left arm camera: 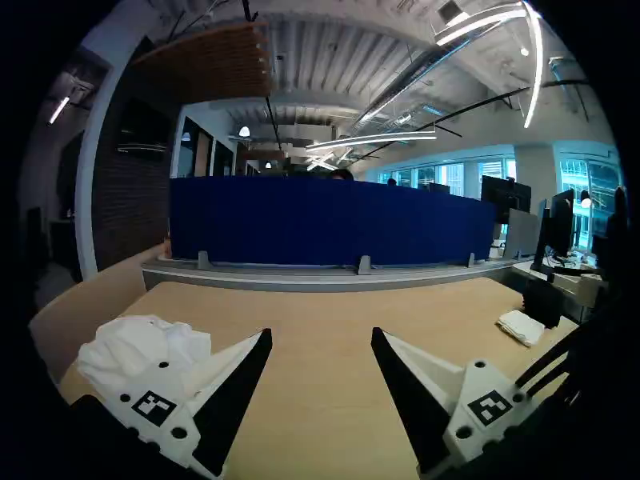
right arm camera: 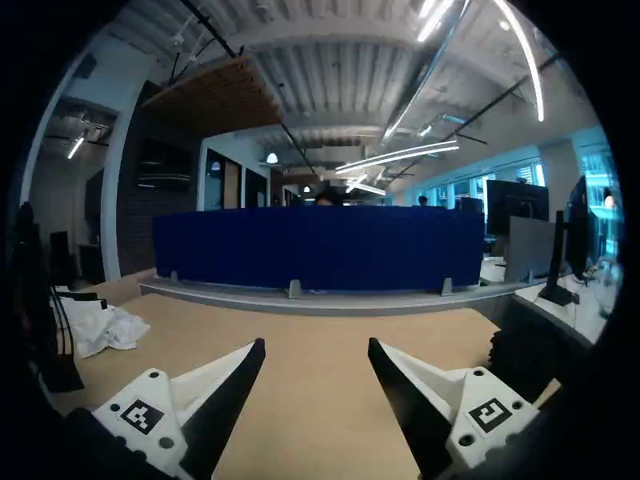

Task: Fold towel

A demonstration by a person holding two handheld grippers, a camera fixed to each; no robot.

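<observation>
A crumpled white towel (left arm camera: pixel 140 346) lies in a heap on the wooden table (left arm camera: pixel 328 376) at the near left, just beyond my left finger in the left gripper view. My left gripper (left arm camera: pixel 321 336) is open above the table with nothing between its fingers. A small folded white towel (left arm camera: pixel 521 326) rests at the table's right edge. In the right gripper view the crumpled towel (right arm camera: pixel 102 328) sits far to the left, and my right gripper (right arm camera: pixel 315 346) hovers open over bare table (right arm camera: pixel 320 376), holding nothing.
A blue divider panel (left arm camera: pixel 328 220) on a grey rail closes off the table's far side. Monitors (left arm camera: pixel 552 224) stand at the right. A black object (right arm camera: pixel 524 348) sits at the table's right edge. A dark shape with cables (right arm camera: pixel 36 320) stands beside the crumpled towel.
</observation>
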